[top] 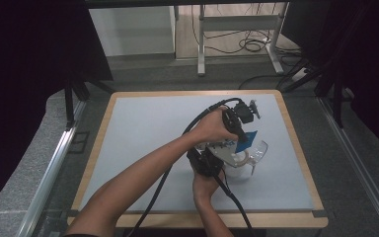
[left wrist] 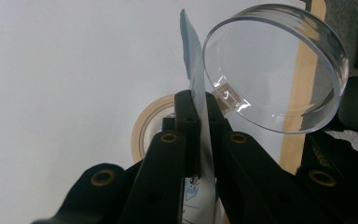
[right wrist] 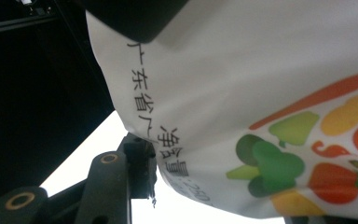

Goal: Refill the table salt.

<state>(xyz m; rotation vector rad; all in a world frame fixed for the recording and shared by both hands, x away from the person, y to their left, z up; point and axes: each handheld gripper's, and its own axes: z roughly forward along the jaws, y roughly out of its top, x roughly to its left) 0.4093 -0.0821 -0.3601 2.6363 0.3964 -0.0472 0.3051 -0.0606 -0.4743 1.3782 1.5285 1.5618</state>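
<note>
Left claw (left wrist: 199, 100) clamped on thin blue top edge of bag (left wrist: 193, 70), flat film pinched edge-on between black jaws. Right claw (right wrist: 142, 161) grips white glossy pouch (right wrist: 242, 93) at its side (printed vegetables, black characters), plastic soft and creased. Bag held above desk (top: 143, 128), right of centre, near side. Clear round lid (left wrist: 279, 70), rigid, thick-rimmed, tilted just beside bag. Ring-shaped rim of container (left wrist: 142, 126) below. Desk top matte pale grey, wooden edging.
</note>
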